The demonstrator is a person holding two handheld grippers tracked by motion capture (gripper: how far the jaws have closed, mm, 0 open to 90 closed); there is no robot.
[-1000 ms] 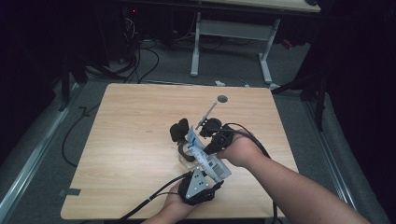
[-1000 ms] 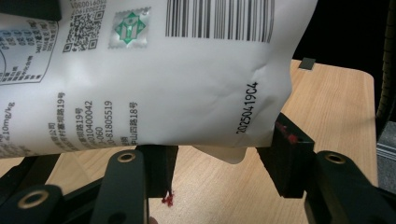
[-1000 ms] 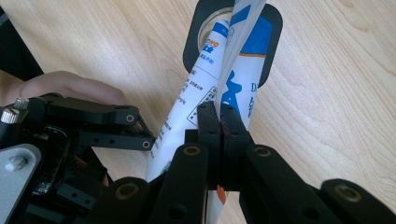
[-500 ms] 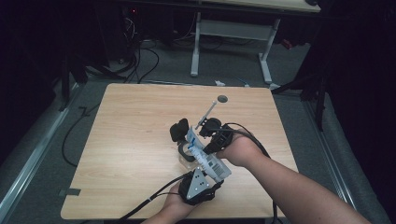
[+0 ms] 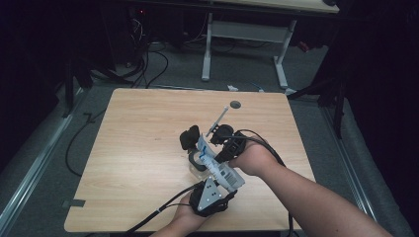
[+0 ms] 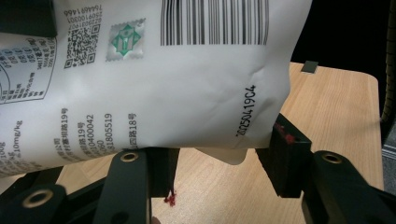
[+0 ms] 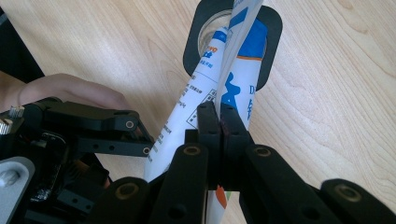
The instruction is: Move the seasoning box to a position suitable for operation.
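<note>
A white printed packet (image 5: 223,172) with a barcode hangs between my two grippers over the near middle of the wooden table (image 5: 138,148). My right gripper (image 7: 219,114) is shut on the packet's (image 7: 205,88) blue-and-white edge, pads pinched flat on it. The packet's end points at a black holder (image 7: 271,42) with a round opening, seen as a dark shape (image 5: 189,138) in the high view. My left gripper (image 6: 215,154) grips the packet's (image 6: 154,93) bulging lower end; its right pad presses the corner and the left pad is hidden behind the bag. It sits at the front edge (image 5: 206,173).
A thin white stick (image 5: 219,117) lies beyond the grippers, near a small dark round hole (image 5: 235,104) in the tabletop. Cables trail off the front edge (image 5: 158,212). A white desk frame (image 5: 247,34) stands on the floor behind the table.
</note>
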